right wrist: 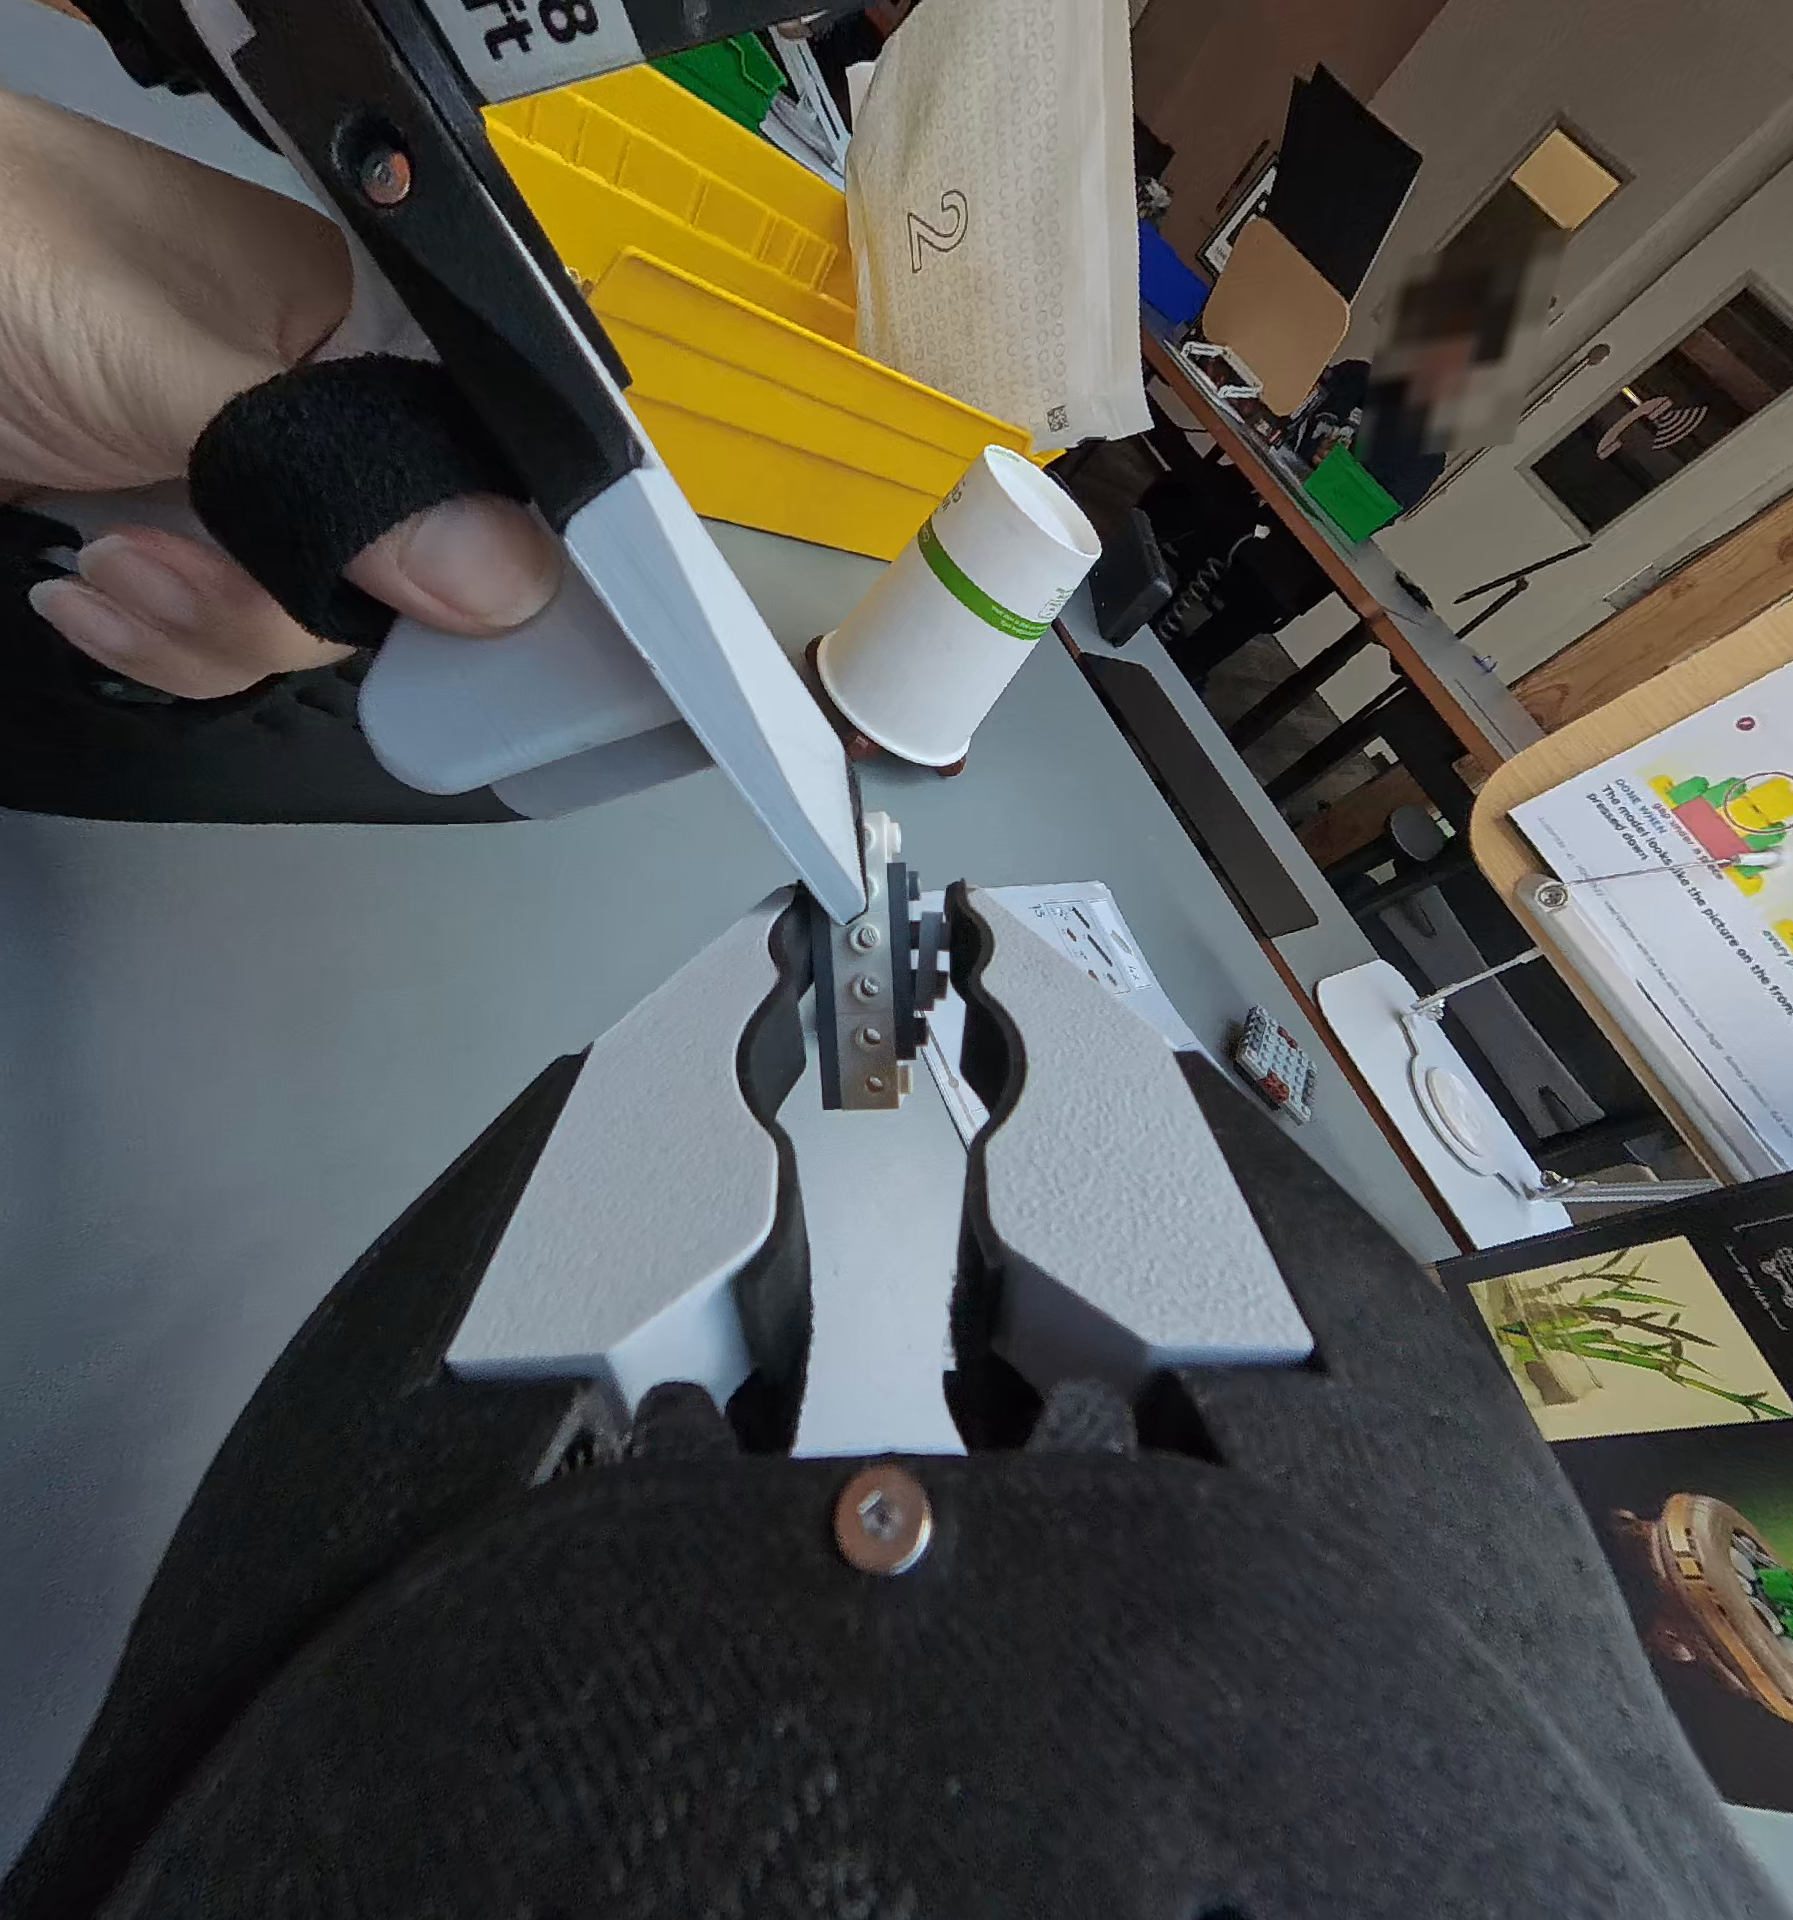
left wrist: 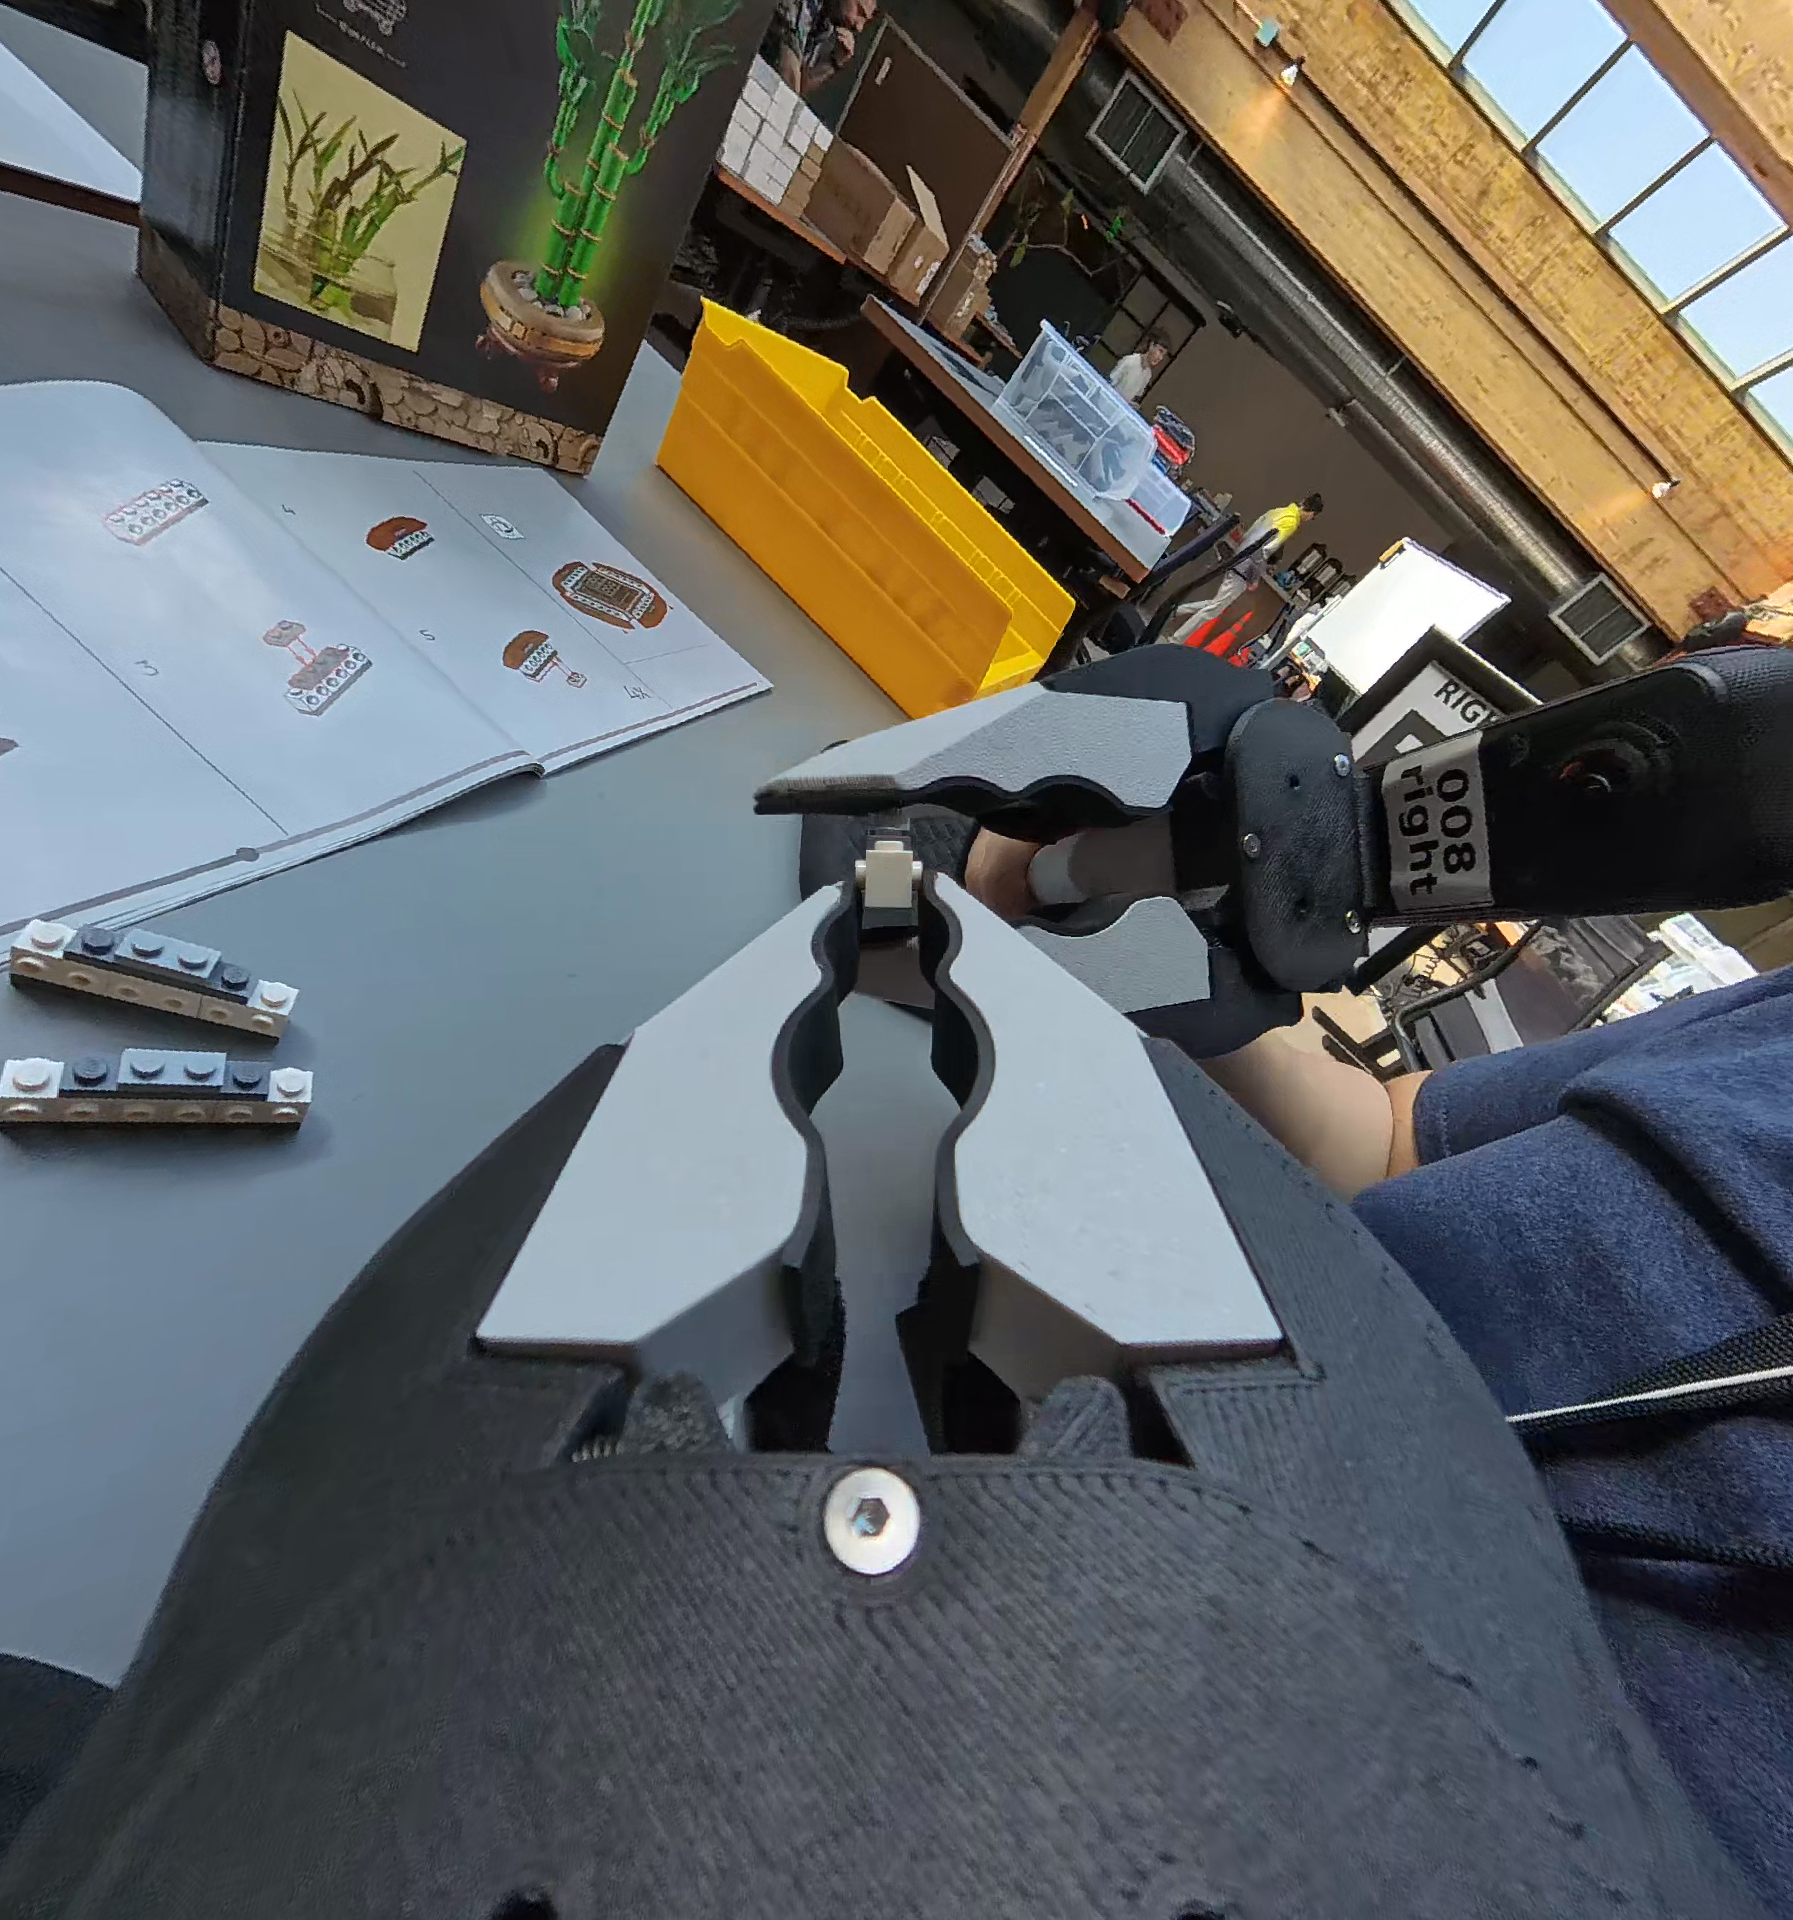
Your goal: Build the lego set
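Item: brick strip (right wrist: 876, 997), grey and dark, studded. We find it clamped upright in our right hand-held gripper (right wrist: 876, 925), above the bench (right wrist: 248, 1039). Our left hand-held gripper (left wrist: 887, 894) pinches its white end. Two matching strips (left wrist: 154, 1029) lie beside the instruction booklet (left wrist: 279, 623).

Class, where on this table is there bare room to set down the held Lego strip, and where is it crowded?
Free: grey tabletop between the instruction booklet, the two built strips and the left gripper. Crowded: by the box and yellow bin.
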The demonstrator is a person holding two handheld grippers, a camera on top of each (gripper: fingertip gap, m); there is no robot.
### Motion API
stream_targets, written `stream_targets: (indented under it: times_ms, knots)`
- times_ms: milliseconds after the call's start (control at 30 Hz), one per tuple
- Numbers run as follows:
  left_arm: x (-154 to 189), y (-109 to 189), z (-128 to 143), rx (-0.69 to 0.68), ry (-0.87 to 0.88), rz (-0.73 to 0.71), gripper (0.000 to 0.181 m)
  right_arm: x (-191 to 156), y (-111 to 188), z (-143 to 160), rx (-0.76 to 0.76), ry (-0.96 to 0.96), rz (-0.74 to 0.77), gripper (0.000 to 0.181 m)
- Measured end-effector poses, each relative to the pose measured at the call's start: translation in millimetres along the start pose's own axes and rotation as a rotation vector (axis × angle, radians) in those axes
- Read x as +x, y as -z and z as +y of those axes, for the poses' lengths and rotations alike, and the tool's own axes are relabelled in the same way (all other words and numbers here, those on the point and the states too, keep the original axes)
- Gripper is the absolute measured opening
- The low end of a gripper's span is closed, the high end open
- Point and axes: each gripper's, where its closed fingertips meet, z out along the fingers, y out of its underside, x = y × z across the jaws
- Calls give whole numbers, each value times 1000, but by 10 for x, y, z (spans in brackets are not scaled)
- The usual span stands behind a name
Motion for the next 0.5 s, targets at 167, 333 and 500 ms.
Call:
stream_targets:
  times_ms: [167,333,500]
  knots:
    - [-17,12,7,-6,2,-20,8,-15,-11,5,-4,-2,10,23]
    - [-40,-4,35,-16,24,-30,8,-33,-20,57,-44,39,23,21]
    - [-52,-8,42,-6,63,-18,8,-38,-30,67,-42,17,15,21]
